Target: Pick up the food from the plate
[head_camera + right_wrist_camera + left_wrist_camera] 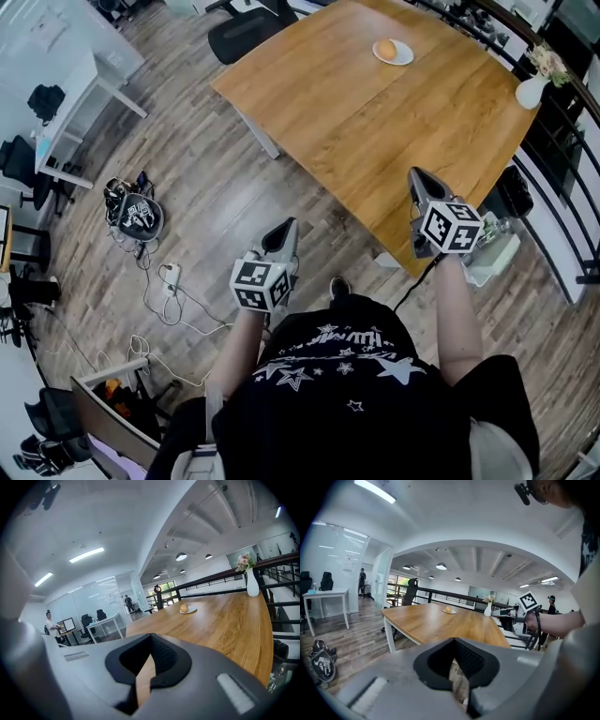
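Observation:
A round orange-brown piece of food [385, 48] lies on a small white plate [401, 56] at the far end of a wooden table [375, 131]. In the left gripper view the food [448, 609] is far off; in the right gripper view the food [184, 608] and its plate [191, 611] are also distant. My left gripper [290, 225] is shut and empty, over the floor short of the table. My right gripper [415, 175] is shut and empty over the table's near corner. Both sets of jaws meet with nothing between them [454, 667] [149, 660].
A white vase with flowers [531, 91] stands at the table's right edge by a black railing [562, 178]. A black office chair [248, 28] sits at the far side. Cables, a power strip [170, 277] and a bag [136, 214] lie on the floor at left.

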The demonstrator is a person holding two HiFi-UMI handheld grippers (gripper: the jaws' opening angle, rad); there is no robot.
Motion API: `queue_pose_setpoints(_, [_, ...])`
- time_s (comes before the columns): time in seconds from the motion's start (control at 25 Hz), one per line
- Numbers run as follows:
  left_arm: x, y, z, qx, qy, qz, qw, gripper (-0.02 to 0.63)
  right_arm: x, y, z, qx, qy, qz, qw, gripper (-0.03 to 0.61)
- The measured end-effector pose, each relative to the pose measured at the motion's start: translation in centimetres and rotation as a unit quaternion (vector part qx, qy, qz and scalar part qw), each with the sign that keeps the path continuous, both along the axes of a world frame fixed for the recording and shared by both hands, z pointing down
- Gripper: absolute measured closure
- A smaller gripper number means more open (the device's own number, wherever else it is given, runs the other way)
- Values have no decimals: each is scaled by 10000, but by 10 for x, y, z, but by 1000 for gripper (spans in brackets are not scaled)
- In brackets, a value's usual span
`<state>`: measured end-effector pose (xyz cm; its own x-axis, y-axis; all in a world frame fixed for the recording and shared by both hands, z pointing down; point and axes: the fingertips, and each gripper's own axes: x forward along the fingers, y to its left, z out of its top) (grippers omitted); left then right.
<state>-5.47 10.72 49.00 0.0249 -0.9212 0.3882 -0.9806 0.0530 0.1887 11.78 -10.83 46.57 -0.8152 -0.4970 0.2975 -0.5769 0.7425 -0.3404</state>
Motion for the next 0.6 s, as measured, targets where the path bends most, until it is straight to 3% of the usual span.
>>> queue_pose_setpoints(0.6, [-29, -69, -15, 246, -91, 230, 9994, 612, -11, -53, -9, 70, 30, 237, 9997, 578])
